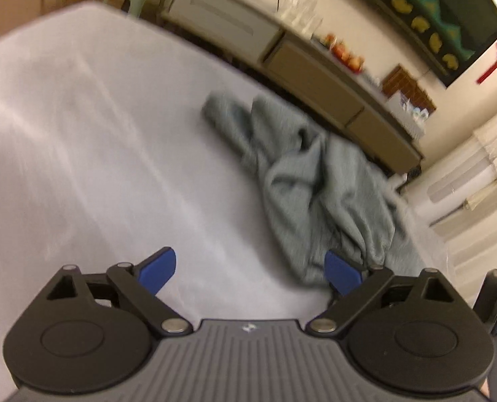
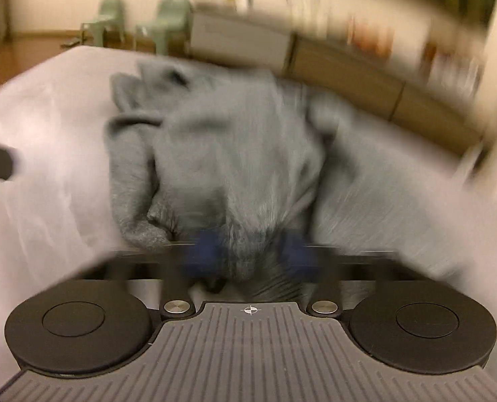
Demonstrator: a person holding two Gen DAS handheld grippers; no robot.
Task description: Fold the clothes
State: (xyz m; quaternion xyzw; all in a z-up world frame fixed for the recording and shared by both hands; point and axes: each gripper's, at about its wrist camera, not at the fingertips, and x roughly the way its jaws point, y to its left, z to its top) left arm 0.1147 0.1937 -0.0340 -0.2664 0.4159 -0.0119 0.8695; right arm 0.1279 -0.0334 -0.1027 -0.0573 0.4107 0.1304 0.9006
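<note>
- My left gripper (image 1: 251, 269), with its blue-padded fingers (image 1: 158, 268), is spread wide and holds nothing; it hangs over the pale, smooth sheet-covered surface (image 1: 90, 154).
- The crumpled grey-green fleecy garment (image 1: 318, 184) lies bunched on that surface ahead and to the right of the left gripper, one narrow part trailing away toward the far edge. Its near hem sits just beside the right-hand blue finger; I can't say whether they touch.
- My right gripper (image 2: 250, 258) has its blue fingers drawn in on a pinch of the same garment (image 2: 235, 154), cloth gathered between them (the right wrist view is heavily blurred, so I judge the grip from the fabric bunched between the pads).
- From the right wrist view the garment heaps up directly ahead, with a rolled fold at its left.
- Beyond the surface a long low cabinet in beige and grey (image 1: 315, 77) runs along the wall, and two light green plastic chairs (image 2: 168, 23) stand farther off.
</note>
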